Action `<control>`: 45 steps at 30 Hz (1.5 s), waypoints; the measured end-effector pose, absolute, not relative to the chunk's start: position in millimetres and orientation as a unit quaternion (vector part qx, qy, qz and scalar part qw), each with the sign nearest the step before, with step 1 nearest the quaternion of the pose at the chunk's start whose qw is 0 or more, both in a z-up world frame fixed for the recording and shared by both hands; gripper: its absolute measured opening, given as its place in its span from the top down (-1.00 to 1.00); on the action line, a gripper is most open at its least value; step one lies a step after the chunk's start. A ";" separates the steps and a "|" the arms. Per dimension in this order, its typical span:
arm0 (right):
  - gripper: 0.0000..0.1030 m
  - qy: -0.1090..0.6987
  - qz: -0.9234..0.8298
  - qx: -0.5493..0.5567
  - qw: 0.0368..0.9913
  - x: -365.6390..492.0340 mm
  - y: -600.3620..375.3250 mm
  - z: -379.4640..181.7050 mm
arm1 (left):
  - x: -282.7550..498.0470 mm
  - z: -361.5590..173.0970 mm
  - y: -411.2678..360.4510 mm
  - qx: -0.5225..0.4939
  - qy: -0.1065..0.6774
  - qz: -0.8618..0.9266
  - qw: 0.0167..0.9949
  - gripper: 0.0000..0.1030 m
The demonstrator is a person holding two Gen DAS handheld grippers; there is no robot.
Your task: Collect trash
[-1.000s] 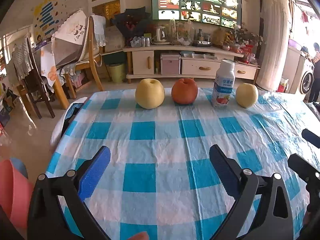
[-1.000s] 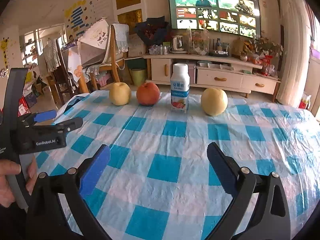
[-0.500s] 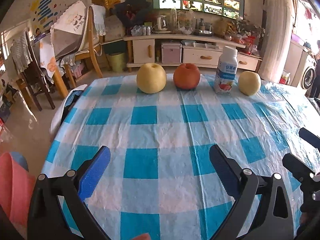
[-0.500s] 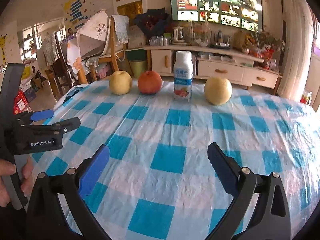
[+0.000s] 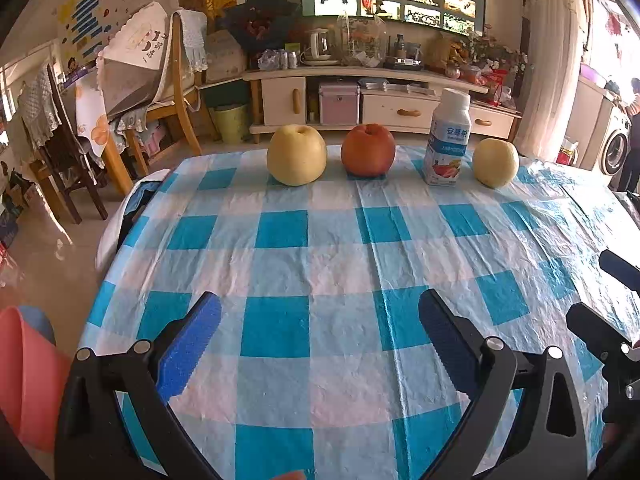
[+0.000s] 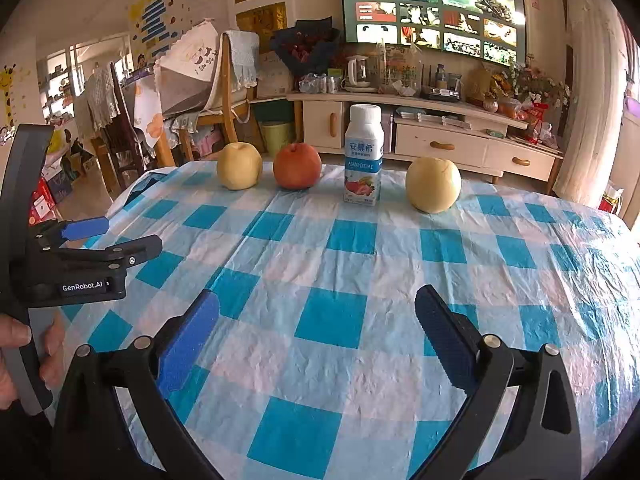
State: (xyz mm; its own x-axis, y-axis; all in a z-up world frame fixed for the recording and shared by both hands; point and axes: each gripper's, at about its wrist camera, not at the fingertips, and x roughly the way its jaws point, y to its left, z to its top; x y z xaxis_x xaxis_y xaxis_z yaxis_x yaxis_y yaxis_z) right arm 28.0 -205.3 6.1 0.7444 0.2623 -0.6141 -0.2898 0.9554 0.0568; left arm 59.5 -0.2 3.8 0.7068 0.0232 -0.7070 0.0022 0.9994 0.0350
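A white yogurt bottle point(image 5: 447, 139) with a blue label stands upright at the far edge of the blue-checked tablecloth point(image 5: 320, 264); it also shows in the right wrist view point(image 6: 363, 156). A yellow pear point(image 5: 296, 155), a red apple point(image 5: 368, 150) and a second pear point(image 5: 495, 162) stand in the same row. My left gripper point(image 5: 318, 320) is open and empty over the near part of the table. My right gripper point(image 6: 316, 320) is open and empty, also far short of the row. The left gripper shows at the left of the right wrist view point(image 6: 108, 236).
A pink bin point(image 5: 24, 372) stands low at the left beside the table. Wooden chairs point(image 5: 160, 92) draped with cloths stand beyond the table's left. A TV cabinet point(image 5: 360, 96) and a small green bin point(image 5: 232, 122) are at the back.
Both grippers have risen or tilted slightly, so the row of fruit and bottle sits lower in both views. Both stay open and empty.
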 end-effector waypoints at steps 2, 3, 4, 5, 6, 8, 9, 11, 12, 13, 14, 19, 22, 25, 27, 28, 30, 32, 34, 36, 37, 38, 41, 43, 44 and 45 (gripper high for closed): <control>-0.92 0.325 0.148 -0.021 0.934 27.9 -205.2 6.0 | 59.8 3.5 -0.1 0.016 0.383 0.006 0.924 -0.90; -0.92 0.326 0.148 -0.021 0.934 27.9 -205.2 6.0 | 59.8 3.4 -0.1 0.016 0.383 0.006 0.924 -0.90; -0.92 0.326 0.148 -0.022 0.933 28.0 -205.2 5.9 | 59.7 3.5 -0.1 0.017 0.383 0.005 0.924 -0.90; -0.92 0.327 0.148 -0.022 0.933 28.4 -205.2 5.0 | 59.8 3.5 -0.2 0.018 0.383 0.006 0.924 -0.90; -0.92 0.327 0.149 -0.022 0.933 28.5 -205.3 4.6 | 59.8 3.3 -0.5 0.019 0.383 0.006 0.924 -0.90; -0.92 0.328 0.149 -0.023 0.933 28.6 -204.9 3.7 | 60.0 3.9 -0.3 0.016 0.383 0.006 0.924 -0.90; -0.92 0.328 0.149 -0.024 0.933 28.7 -205.1 3.6 | 60.2 3.7 -0.3 0.016 0.383 0.006 0.923 -0.90; -0.92 0.327 0.149 -0.023 0.933 28.4 -204.7 3.9 | 60.1 3.8 -0.5 0.017 0.383 0.007 0.924 -0.90; -0.92 0.327 0.149 -0.024 0.933 28.4 -204.6 3.9 | 60.2 3.7 -0.5 0.017 0.383 0.007 0.924 -0.90; -0.92 0.327 0.149 -0.024 0.933 28.5 -204.8 3.6 | 60.2 3.7 -0.3 0.016 0.383 0.007 0.924 -0.90; -0.92 0.327 0.149 -0.023 0.933 28.5 -204.8 3.5 | 60.5 3.9 -0.3 0.016 0.383 0.007 0.924 -0.90; -0.92 0.327 0.149 -0.024 0.933 28.4 -204.6 3.6 | 60.1 3.9 0.2 0.017 0.383 0.007 0.924 -0.90; -0.92 0.328 0.149 -0.023 0.933 28.3 -204.4 3.8 | 60.2 4.0 0.2 0.017 0.383 0.007 0.923 -0.90; -0.92 0.328 0.149 -0.024 0.933 28.2 -204.5 3.6 | 60.3 3.8 0.2 0.017 0.384 0.007 0.923 -0.90; -0.92 0.328 0.149 -0.024 0.933 28.1 -204.3 3.7 | 60.0 4.0 0.2 0.017 0.383 0.006 0.923 -0.90; -0.92 0.328 0.149 -0.024 0.933 28.0 -204.1 4.1 | 60.2 4.1 0.1 0.016 0.383 0.007 0.924 -0.90; -0.92 0.327 0.148 -0.024 0.933 27.9 -204.1 4.2 | 60.2 4.2 0.0 0.016 0.383 0.007 0.924 -0.90; -0.92 0.326 0.149 -0.025 0.933 28.2 -204.5 2.9 | 60.3 4.2 -0.2 0.017 0.383 0.007 0.924 -0.90; -0.92 0.327 0.149 -0.025 0.933 28.6 -204.4 2.8 | 60.5 4.1 -0.1 0.016 0.383 0.007 0.924 -0.90; -0.92 0.327 0.149 -0.025 0.933 28.5 -204.3 3.1 | 60.5 3.9 -0.1 0.016 0.384 0.006 0.923 -0.90; -0.92 0.327 0.149 -0.025 0.933 28.6 -204.4 2.9 | 60.6 4.3 -0.2 0.016 0.384 0.006 0.923 -0.90; -0.92 0.327 0.149 -0.025 0.933 28.5 -204.2 3.1 | 60.5 4.1 -0.3 0.015 0.384 0.006 0.923 -0.90; -0.92 0.327 0.149 -0.025 0.933 28.6 -204.4 2.8 | 60.0 3.5 -0.3 0.009 0.383 0.002 0.924 -0.90; -0.92 0.327 0.149 -0.025 0.933 28.5 -204.2 3.0 | 59.8 2.6 -0.7 0.005 0.384 0.001 0.923 -0.90; -0.92 0.327 0.149 -0.025 0.933 28.5 -204.2 3.2 | 60.2 1.5 -0.5 0.002 0.386 0.000 0.922 -0.90; -0.92 0.326 0.149 -0.025 0.933 28.5 -204.4 2.7 | 60.7 0.4 -0.2 -0.003 0.389 -0.002 0.921 -0.90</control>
State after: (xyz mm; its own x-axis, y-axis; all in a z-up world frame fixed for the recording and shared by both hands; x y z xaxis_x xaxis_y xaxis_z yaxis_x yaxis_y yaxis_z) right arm 28.5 -204.4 2.7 0.7422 0.2625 -0.6166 -0.2950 0.9541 0.0512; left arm 60.7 -0.2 0.4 0.6971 -0.0050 -0.7170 0.0007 1.0000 -0.0063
